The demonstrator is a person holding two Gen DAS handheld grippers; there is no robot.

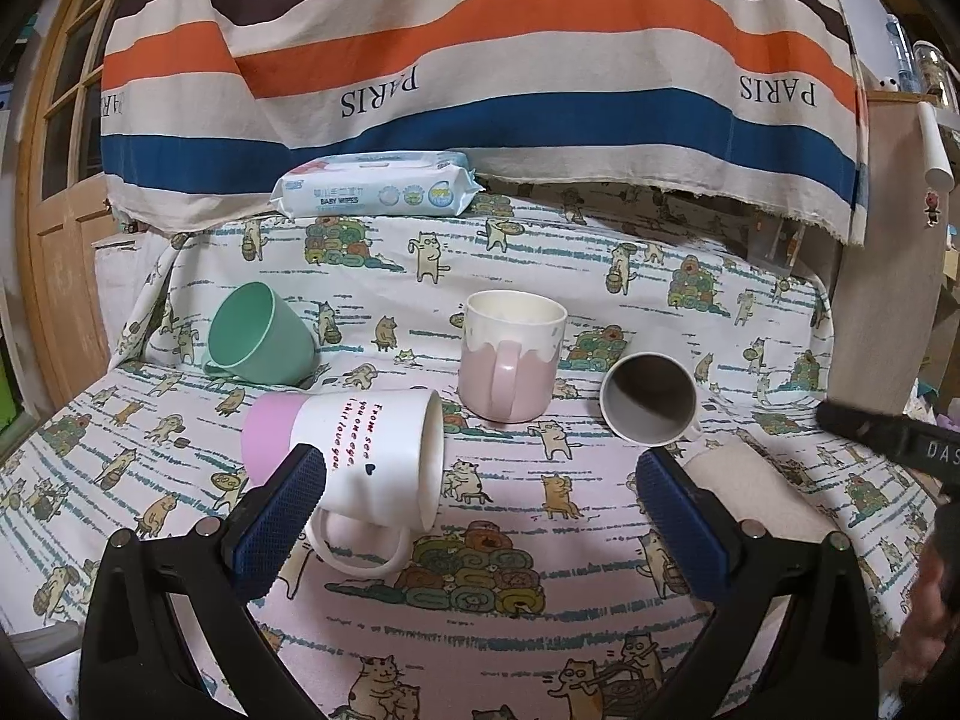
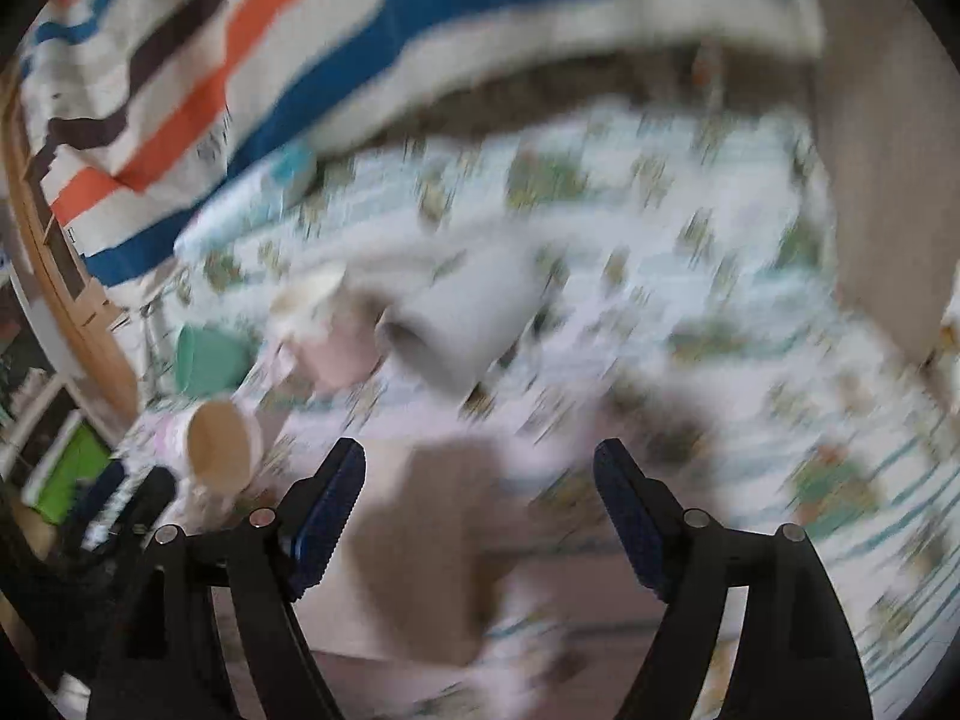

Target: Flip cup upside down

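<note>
In the left wrist view a white and pink mug with red lettering (image 1: 354, 456) lies on its side, mouth to the right, handle toward me. My left gripper (image 1: 480, 480) is open and empty, its left finger just in front of this mug. A pink mug (image 1: 510, 354) stands upright. A white mug with a grey inside (image 1: 651, 399) and a green cup (image 1: 258, 336) lie on their sides. The right wrist view is blurred by motion. My right gripper (image 2: 480, 480) is open and empty above the cloth, with the white mug (image 2: 462, 324) lying ahead of it.
A cat-print cloth (image 1: 540, 618) covers the table. A pack of baby wipes (image 1: 372, 186) lies at the back under a hanging striped cloth (image 1: 480, 60). A wooden post (image 1: 882, 276) stands at the right. Part of the right gripper (image 1: 888, 432) shows at the right edge.
</note>
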